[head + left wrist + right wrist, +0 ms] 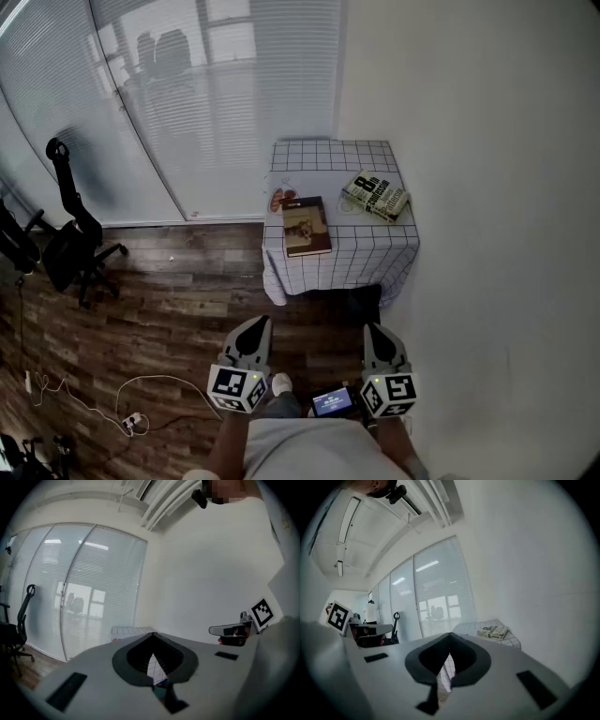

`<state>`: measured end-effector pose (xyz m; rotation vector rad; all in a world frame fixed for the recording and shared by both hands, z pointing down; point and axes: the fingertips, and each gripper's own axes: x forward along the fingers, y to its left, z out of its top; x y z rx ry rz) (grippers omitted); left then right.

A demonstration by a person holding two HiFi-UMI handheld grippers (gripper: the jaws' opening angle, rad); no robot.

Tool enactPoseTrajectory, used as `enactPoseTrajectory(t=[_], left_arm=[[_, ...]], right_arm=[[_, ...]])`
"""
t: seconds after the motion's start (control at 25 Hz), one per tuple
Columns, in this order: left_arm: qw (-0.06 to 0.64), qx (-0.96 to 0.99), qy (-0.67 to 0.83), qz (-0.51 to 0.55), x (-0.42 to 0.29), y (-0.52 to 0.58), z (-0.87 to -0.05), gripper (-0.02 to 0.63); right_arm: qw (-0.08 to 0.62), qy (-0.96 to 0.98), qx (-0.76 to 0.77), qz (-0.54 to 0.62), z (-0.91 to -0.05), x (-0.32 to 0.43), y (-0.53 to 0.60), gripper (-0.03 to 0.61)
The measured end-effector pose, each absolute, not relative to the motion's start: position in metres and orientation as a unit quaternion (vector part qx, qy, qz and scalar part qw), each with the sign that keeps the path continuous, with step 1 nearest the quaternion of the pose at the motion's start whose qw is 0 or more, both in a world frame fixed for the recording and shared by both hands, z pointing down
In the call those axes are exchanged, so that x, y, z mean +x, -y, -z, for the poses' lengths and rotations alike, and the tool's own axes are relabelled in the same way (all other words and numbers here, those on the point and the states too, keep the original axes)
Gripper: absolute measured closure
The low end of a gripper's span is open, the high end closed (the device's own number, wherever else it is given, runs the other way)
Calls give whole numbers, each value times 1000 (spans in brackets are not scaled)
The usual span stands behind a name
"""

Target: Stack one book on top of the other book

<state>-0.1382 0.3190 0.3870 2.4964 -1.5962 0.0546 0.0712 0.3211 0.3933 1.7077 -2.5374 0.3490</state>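
The brown book (307,226) and white book (376,195) lay apart on the counter (328,155). Left tongs (257,325) and right tongs (373,331), both closed and empty, hung well short of them.

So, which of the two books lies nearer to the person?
The brown-covered book, at the front of the checked tablecloth. The pale book with the large 8 lies farther back, beside the wall.

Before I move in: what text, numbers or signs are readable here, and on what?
"8": big numeral on the cover of the pale book; words beside it too blurred.
Brown book: title strip too small to read.
Small screen by the person: unreadable.
Cubes on left gripper and right gripper: square marker patterns, no words.
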Motion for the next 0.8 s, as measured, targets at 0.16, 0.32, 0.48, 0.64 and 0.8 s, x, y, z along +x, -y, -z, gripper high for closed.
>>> enactPoseTrajectory(t=[0.16, 0.32, 0.48, 0.64, 0.8], left_arm=[[79, 839, 539, -13, -138, -326, -385, 606], [67, 835, 546, -18, -134, -329, -382, 606], [47, 832, 552, -28, -130, -332, -372, 606], [48, 833, 551, -20, -125, -335, -367, 606], [60, 828, 557, -3, -123, -340, -366, 606]], right_arm=[[34, 824, 554, -113, -394, 72, -327, 572], [35, 826, 553, -104, -391, 76, -331, 572], [33, 826, 555, -95, -384, 82, -333, 572], [10, 831, 549, -94, -377, 85, -335, 572], [-31, 840, 529, -116, -371, 88, -342, 572]])
